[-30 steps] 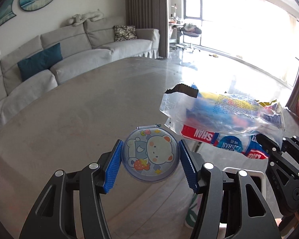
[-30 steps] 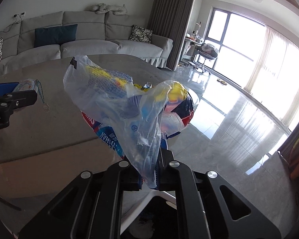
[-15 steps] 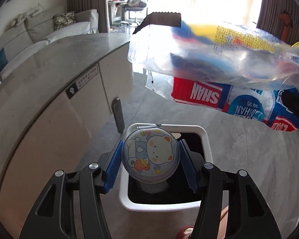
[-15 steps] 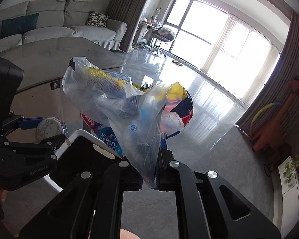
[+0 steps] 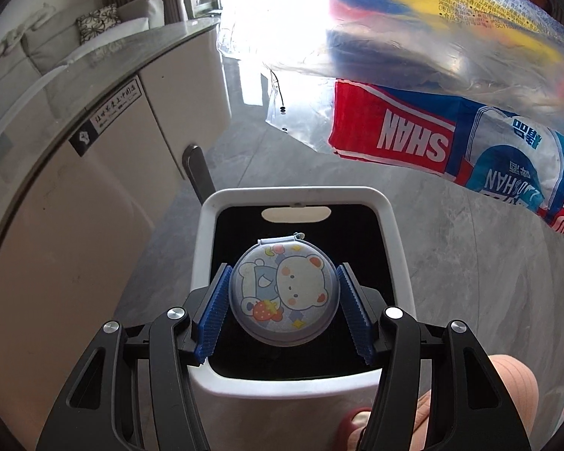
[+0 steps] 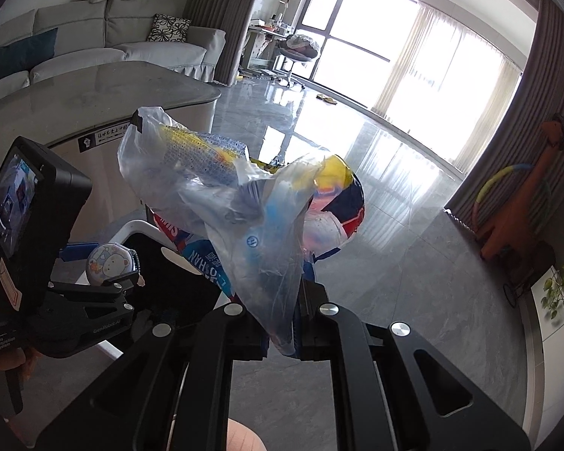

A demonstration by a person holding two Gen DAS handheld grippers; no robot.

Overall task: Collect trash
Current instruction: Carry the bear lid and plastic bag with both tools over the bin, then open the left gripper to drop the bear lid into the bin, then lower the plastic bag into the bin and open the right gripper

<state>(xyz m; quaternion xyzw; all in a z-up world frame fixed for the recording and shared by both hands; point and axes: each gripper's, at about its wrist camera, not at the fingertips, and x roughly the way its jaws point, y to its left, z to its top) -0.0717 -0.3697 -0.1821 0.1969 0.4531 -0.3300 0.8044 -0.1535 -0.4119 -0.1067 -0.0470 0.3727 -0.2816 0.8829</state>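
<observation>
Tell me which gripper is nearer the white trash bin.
Left. The left gripper holds the round bear case directly above the white trash bin; the right gripper holds the plastic bag off to its side.

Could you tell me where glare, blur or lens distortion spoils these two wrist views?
Left wrist view: backlight burns out the top of the clear plastic bag, which is soft with blur; the round bear case and white bin are sharp; the counter edge bows from fisheye. Right wrist view: the windows are blown out, glaring off the floor.
</observation>
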